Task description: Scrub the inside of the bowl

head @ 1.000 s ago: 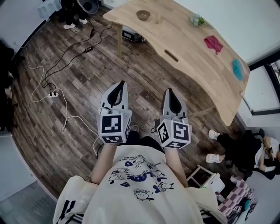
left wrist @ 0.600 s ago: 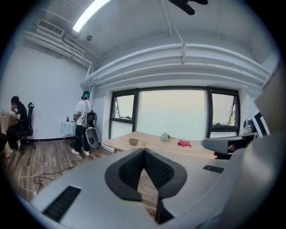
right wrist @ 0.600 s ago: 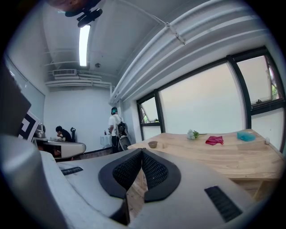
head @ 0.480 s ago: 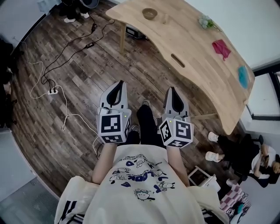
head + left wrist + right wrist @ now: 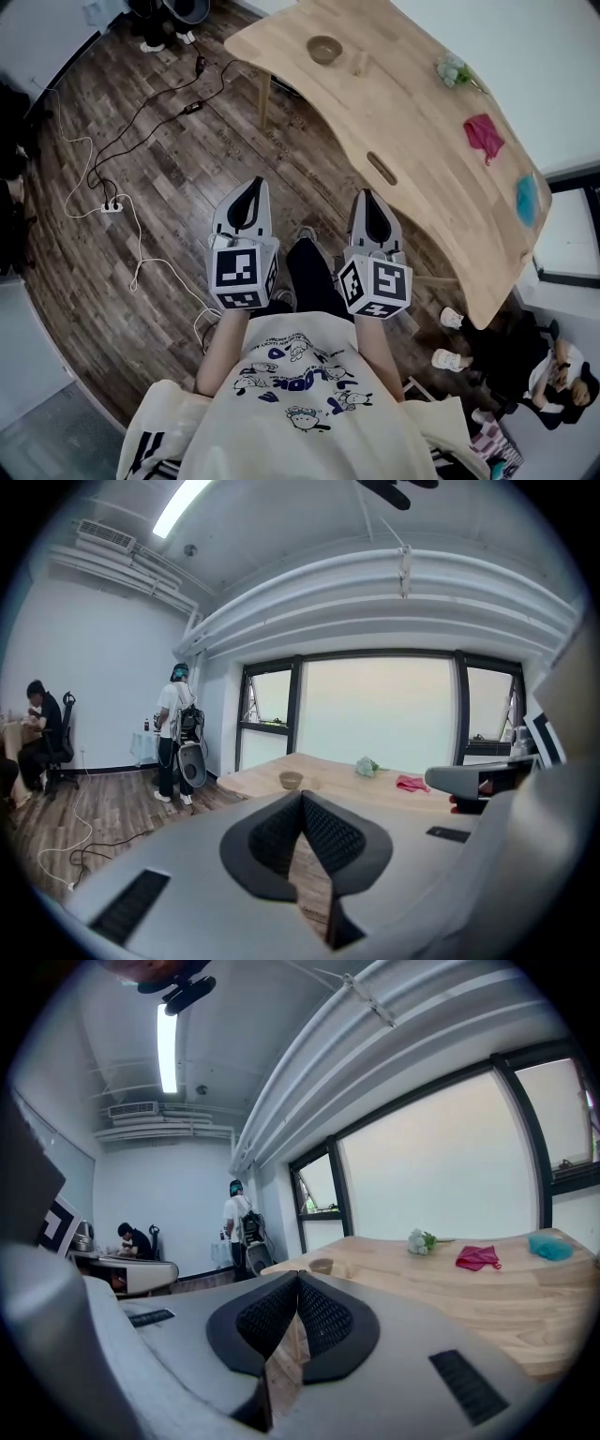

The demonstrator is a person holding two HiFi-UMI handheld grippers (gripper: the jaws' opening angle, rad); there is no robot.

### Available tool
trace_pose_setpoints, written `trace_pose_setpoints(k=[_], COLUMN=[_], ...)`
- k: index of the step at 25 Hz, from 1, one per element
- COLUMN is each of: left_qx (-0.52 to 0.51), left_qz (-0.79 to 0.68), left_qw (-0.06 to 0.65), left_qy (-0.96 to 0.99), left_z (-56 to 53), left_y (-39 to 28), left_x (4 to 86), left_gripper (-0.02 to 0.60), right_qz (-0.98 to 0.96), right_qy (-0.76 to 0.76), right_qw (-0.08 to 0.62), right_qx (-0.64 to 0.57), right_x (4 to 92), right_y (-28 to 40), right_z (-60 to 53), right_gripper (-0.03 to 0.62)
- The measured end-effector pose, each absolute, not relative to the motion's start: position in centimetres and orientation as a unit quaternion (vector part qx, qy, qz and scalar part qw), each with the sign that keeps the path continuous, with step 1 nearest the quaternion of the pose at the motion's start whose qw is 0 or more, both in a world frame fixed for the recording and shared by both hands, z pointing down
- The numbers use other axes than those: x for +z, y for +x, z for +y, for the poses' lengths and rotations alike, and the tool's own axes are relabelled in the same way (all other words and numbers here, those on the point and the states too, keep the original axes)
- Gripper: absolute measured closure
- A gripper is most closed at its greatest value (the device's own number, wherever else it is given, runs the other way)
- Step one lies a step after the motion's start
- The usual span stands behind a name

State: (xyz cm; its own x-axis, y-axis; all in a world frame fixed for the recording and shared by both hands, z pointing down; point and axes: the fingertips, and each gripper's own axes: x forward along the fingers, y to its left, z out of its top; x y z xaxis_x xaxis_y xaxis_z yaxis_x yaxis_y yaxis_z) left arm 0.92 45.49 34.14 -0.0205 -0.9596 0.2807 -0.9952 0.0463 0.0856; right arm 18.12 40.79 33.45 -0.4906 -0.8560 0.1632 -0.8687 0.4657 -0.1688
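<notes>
A white power strip (image 5: 112, 203) lies at the far left of the head view on the wooden floor (image 5: 89, 286), with a white cable (image 5: 141, 242) trailing from it.

The left gripper (image 5: 253, 185) is held in front of the person's torso, roughly level, over open floor. Its marker cube (image 5: 239, 274) sits at the end nearest the body. In the left gripper view the two black pads meet at the tip: the jaws are pressed together with nothing between them.

A dark trouser leg (image 5: 309, 277) shows between the two grippers.

The right gripper (image 5: 367, 195) is held parallel to the left one, beside it but not touching it. In the right gripper view its pads also meet at the tip: the jaws are pressed together and hold nothing.

The wooden table (image 5: 412, 122) stands ahead and to the right of both grippers. The bowl (image 5: 324, 49), small and brown, stands upright near the table's left end, well apart from both grippers. Just right of the bowl is a small pale object (image 5: 357, 64), too small to identify. Further right along the tabletop come a bunch of green and white flowers (image 5: 453, 70), a pink cloth (image 5: 485, 134) and a blue item (image 5: 528, 199) near the right end.

A seated person (image 5: 553, 361) occupies the lower right corner.
</notes>
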Motion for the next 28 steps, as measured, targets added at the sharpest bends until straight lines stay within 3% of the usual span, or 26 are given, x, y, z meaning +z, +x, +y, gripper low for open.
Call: trace_pose_setpoints(k=[14, 28], left_qx=[0.066, 0.077], left_qz=[-0.732, -0.726], left_qw=[0.117, 0.14], left_qy=[0.668, 0.669], left_z=[31.1, 23.8], left_y=[-0.6, -1.8], left_x=[31.8, 33.2], left_gripper=[0.555, 0.555], right_qz=[-0.865, -0.859], right_qy=[0.488, 0.495], right_qw=[0.013, 0.027], right_qx=[0.114, 0.131], right_x=[31.5, 33.0], right_y=[16.7, 15.8], right_z=[24.5, 17.5], right_gripper=[0.597, 0.597])
